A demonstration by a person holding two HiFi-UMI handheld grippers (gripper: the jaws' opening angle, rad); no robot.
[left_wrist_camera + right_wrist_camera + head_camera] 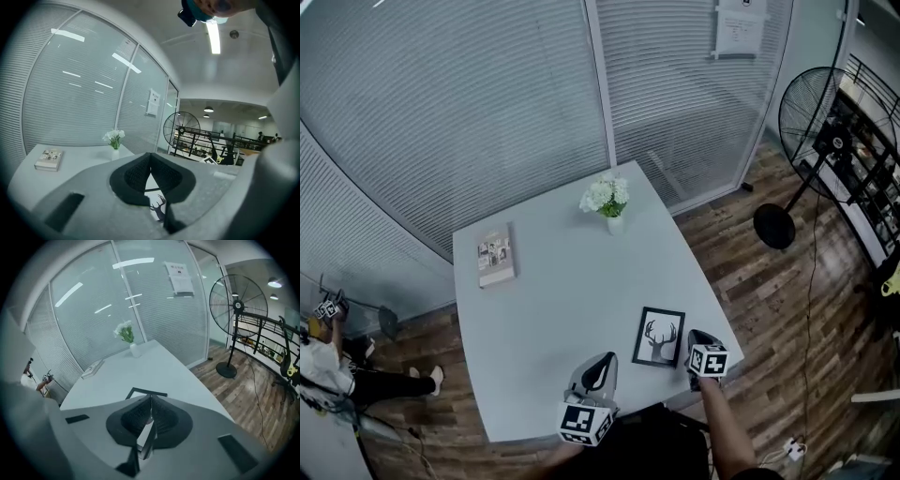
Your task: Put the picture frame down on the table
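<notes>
A black picture frame [659, 337] with a deer-head print lies flat on the grey table [572, 291] near the front right corner. My right gripper [694, 339] sits just off the frame's right edge with its jaws shut and nothing between them. In the right gripper view the frame's [146, 392] black edge shows just beyond the closed tips of that gripper [150, 398]. My left gripper [602, 362] is to the left of the frame, also shut and holding nothing. In the left gripper view the deer print [158, 206] shows below the closed jaws of the left gripper [150, 154].
A book [495, 255] lies at the table's far left, and a small white vase of flowers [607, 202] stands at the far edge. A standing fan [825, 141] is on the wooden floor to the right. A person [328, 366] is on the floor at left.
</notes>
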